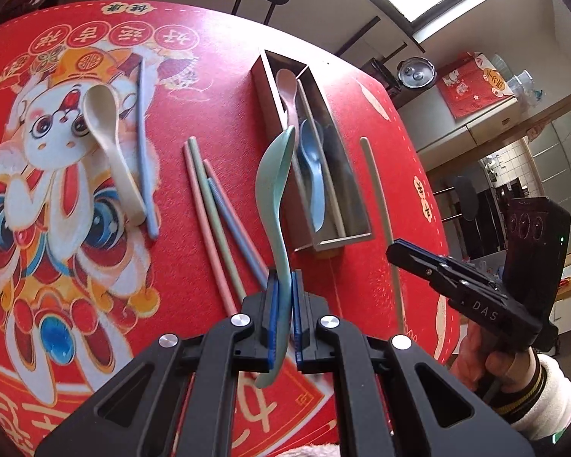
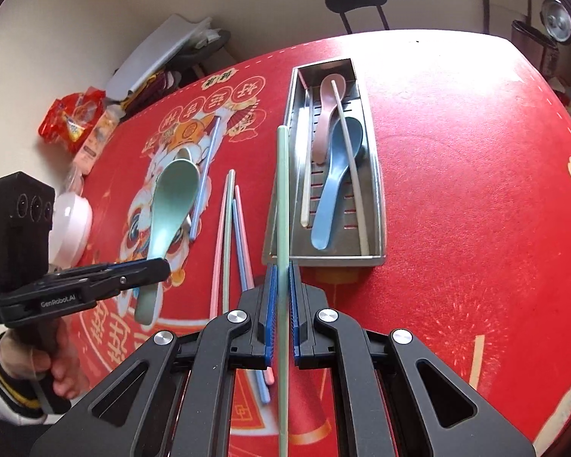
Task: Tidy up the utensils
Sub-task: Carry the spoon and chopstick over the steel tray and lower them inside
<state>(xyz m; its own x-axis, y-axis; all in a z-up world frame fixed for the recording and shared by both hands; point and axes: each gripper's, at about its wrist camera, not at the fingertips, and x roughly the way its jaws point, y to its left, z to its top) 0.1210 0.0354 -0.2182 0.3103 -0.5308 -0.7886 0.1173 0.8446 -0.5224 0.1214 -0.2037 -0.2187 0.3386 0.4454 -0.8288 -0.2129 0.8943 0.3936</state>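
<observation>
A table covered by a red festive cloth [image 2: 456, 190] printed with a cartoon rabbit [image 1: 53, 144] carries everything. A metal tray [image 2: 377, 205] sits on the cloth and serves as the landmark. Just left of the tray lies a loose bunch of pink, green and blue chopsticks [image 2: 230, 228], close together and partly crossing. Further left of the tray, on the rabbit print, a cream spoon [image 1: 108, 141] lies bowl-up with a single blue chopstick [image 1: 144, 144] just beside it, touching or nearly so. Inside the tray rest a pink spoon [image 2: 325, 114], a blue spoon [image 2: 337, 182] and two cream chopsticks [image 2: 356, 186].
</observation>
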